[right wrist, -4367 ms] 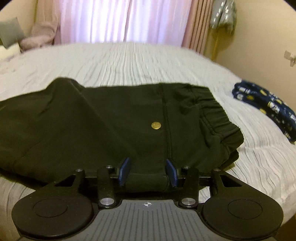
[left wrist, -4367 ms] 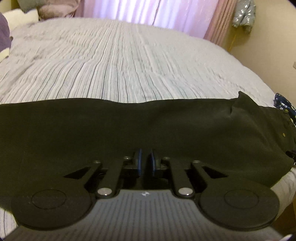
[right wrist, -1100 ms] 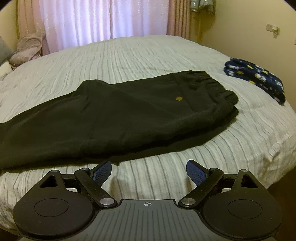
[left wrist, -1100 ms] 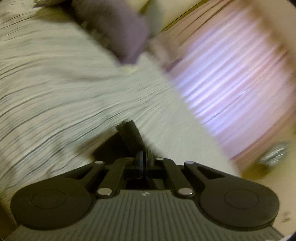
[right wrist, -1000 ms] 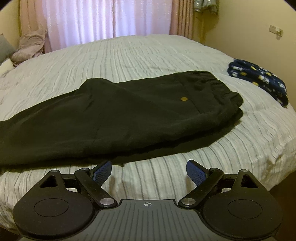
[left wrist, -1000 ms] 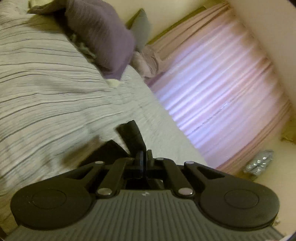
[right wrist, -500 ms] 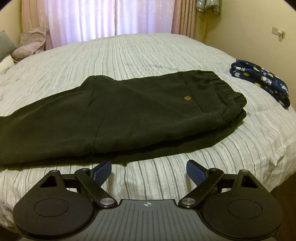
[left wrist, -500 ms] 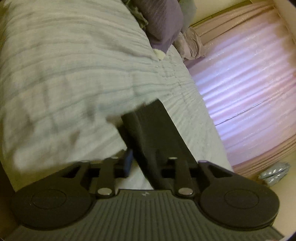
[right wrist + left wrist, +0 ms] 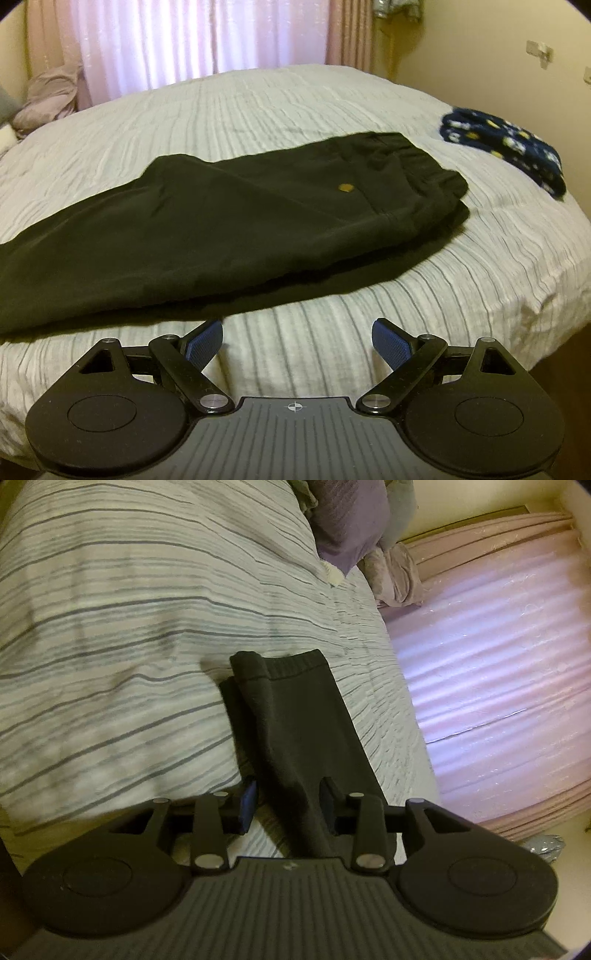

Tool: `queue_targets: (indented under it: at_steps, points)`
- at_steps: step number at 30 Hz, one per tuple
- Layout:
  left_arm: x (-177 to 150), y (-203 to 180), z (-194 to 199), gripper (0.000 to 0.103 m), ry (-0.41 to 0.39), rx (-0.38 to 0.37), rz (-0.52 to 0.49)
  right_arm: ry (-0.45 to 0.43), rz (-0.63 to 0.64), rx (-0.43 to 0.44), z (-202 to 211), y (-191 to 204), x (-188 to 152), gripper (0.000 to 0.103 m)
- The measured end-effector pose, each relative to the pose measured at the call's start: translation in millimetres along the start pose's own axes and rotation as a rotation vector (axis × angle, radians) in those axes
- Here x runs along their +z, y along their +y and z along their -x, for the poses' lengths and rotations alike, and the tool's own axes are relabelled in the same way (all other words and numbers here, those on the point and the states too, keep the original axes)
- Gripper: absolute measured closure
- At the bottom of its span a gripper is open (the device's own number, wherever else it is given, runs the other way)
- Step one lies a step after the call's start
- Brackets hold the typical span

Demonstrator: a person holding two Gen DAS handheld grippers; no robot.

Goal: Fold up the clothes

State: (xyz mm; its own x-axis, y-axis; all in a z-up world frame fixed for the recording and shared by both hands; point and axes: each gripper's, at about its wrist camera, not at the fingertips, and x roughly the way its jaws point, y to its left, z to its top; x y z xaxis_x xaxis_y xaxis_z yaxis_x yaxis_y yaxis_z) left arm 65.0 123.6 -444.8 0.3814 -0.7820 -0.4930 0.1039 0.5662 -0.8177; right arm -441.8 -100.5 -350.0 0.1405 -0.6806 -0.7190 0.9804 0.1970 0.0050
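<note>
Black trousers point(image 9: 236, 225) lie folded lengthwise across the striped bed, waistband to the right with a small gold button point(image 9: 345, 188). In the left wrist view the trouser legs point(image 9: 295, 716) run away from me to the cuffs point(image 9: 273, 666). My left gripper point(image 9: 288, 805) is open, its fingers on either side of the leg fabric, which passes between them. My right gripper point(image 9: 297, 338) is wide open and empty, above the bed's near edge, a little short of the trousers.
A dark blue patterned garment point(image 9: 506, 147) lies folded at the bed's far right. Purple and grey pillows point(image 9: 351, 513) and a pink bundle point(image 9: 48, 96) sit at the head of the bed. Pink curtains point(image 9: 192, 40) hang behind. The bed edge point(image 9: 535, 321) drops off at right.
My left gripper, shut a second ago, has opened around the leg fabric, and the cuffs now lie flat on the bed. My right gripper stays open; the trousers sit a little farther away in its view.
</note>
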Motion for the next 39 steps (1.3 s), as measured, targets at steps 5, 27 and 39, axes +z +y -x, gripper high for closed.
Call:
queue_targets:
  at_steps: [5,27,39]
  points:
    - [-1.9,-38.0,3.9,0.096,-0.039,0.060,-0.229,0.003,-0.020,-0.005,-0.4,-11.3,-0.5,0.012]
    - [-282.2,-203.9,-25.1,0.081,0.404,-0.242,-1.302,-0.174,-0.343,0.215,25.2,-68.3,21.2,0.012]
    - [-170.5,-160.6,21.1,0.080,0.368,-0.216,-0.967,0.192,-0.721,0.749,-45.0,9.1,49.8,0.038]
